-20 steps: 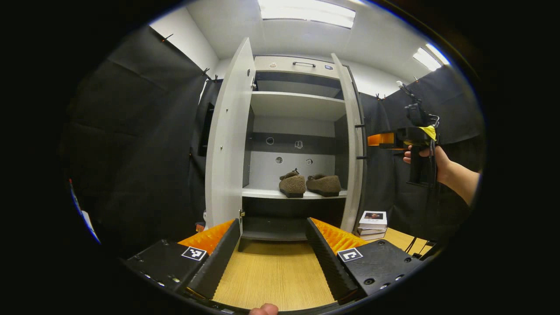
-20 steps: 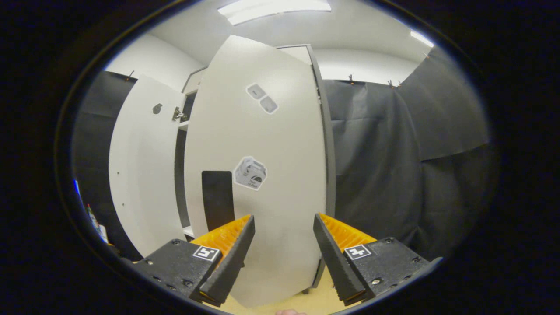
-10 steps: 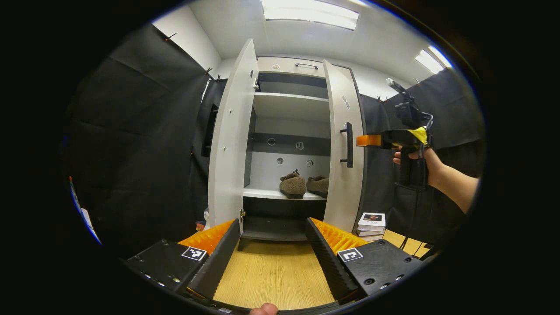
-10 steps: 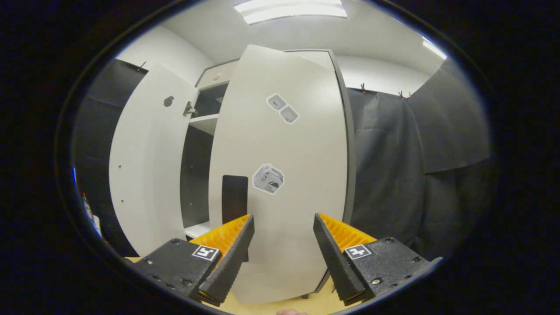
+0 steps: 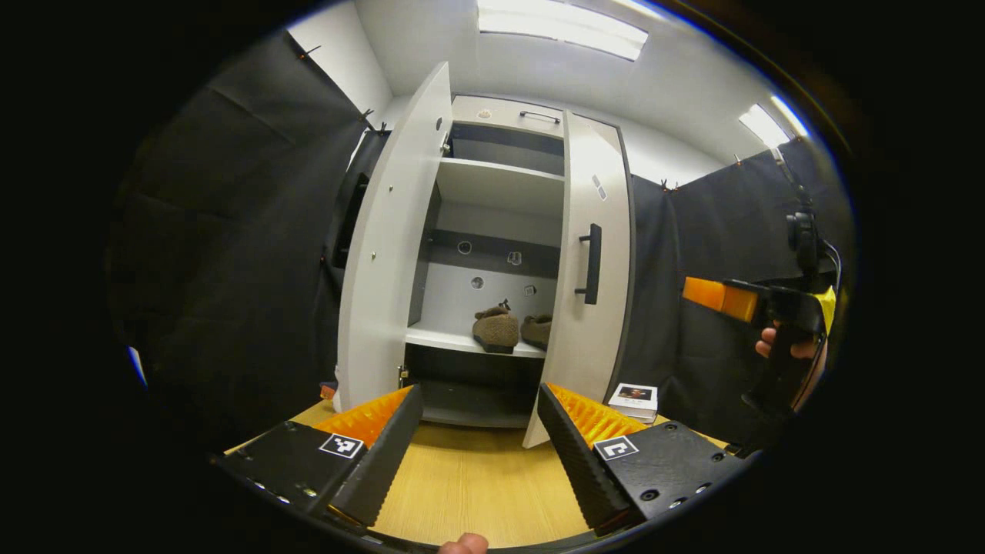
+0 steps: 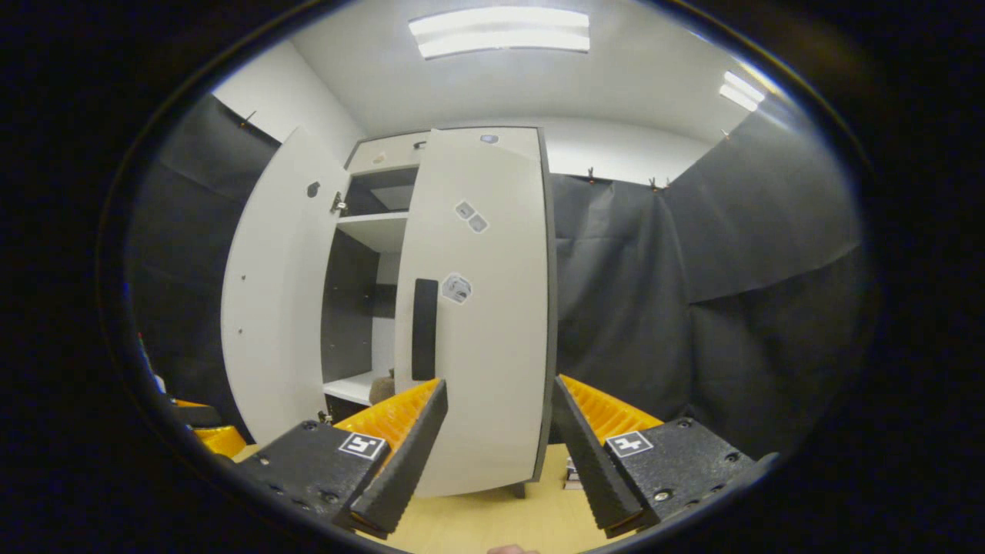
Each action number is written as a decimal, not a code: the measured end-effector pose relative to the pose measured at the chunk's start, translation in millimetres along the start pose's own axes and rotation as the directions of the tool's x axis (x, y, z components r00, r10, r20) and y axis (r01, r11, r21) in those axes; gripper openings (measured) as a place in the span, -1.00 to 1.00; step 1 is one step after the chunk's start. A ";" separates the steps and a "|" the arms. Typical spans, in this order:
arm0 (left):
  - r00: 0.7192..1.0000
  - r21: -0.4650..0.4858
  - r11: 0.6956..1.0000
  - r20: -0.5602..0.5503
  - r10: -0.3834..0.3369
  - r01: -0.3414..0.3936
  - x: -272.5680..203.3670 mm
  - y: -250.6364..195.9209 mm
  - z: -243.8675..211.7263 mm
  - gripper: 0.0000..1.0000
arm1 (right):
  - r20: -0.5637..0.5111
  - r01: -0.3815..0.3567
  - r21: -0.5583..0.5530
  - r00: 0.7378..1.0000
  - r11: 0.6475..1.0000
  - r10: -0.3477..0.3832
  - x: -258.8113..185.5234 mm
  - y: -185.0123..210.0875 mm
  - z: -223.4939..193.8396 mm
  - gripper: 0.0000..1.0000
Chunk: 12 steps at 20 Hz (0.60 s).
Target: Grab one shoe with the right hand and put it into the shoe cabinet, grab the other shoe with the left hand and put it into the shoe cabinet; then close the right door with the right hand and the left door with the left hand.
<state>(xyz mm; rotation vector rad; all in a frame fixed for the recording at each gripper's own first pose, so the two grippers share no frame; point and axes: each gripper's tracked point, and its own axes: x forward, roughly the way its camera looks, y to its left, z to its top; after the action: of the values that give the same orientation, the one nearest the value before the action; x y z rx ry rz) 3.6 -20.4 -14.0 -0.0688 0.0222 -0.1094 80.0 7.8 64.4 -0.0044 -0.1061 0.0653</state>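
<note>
Swung further shut, the pale right door (image 5: pixel 589 269) half covers two brown fuzzy shoes (image 5: pixel 496 329); stickers unreadable; both grippers (image 5: pixel 477 438) (image 6: pixel 496 438) gape, empty

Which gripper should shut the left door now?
Left, probably. The left door stands wide open, just ahead of the open left gripper. The right gripper, also open, faces the nearly shut right door. Both shoes are on the shelf.

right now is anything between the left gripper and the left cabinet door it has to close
Nothing visible. The open left gripper faces the tall white left door across bare wood floor; the two brown fuzzy shoes sit back on the shelf, clear of the door's swing.
</note>
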 end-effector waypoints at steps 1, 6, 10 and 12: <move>1.000 0.005 1.000 0.000 -0.003 0.003 0.8 -1.7 -0.2 0.86 | 0.001 0.019 -0.009 1.000 1.000 -0.019 -10.3 0.9 -7.0 0.79; 1.000 0.020 0.999 0.001 -0.025 0.025 3.4 -13.3 -2.4 0.86 | -0.085 0.061 -0.034 0.994 0.998 -0.064 -46.9 1.4 -71.2 0.79; 0.999 0.019 0.999 -0.008 -0.043 0.043 4.0 -20.1 -6.2 0.86 | -0.184 0.065 0.039 0.981 0.997 -0.057 -65.7 8.3 -122.2 0.80; 0.999 0.008 0.999 -0.017 -0.046 0.046 5.1 -21.0 -9.4 0.86 | -0.209 0.079 0.042 0.975 0.996 -0.068 -68.8 6.4 -136.8 0.80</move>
<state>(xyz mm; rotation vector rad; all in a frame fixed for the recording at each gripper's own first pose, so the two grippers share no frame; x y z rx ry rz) 6.2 -42.5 -22.1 -0.0598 0.0368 -0.1564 25.8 9.6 -78.9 0.0430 0.1048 -0.0068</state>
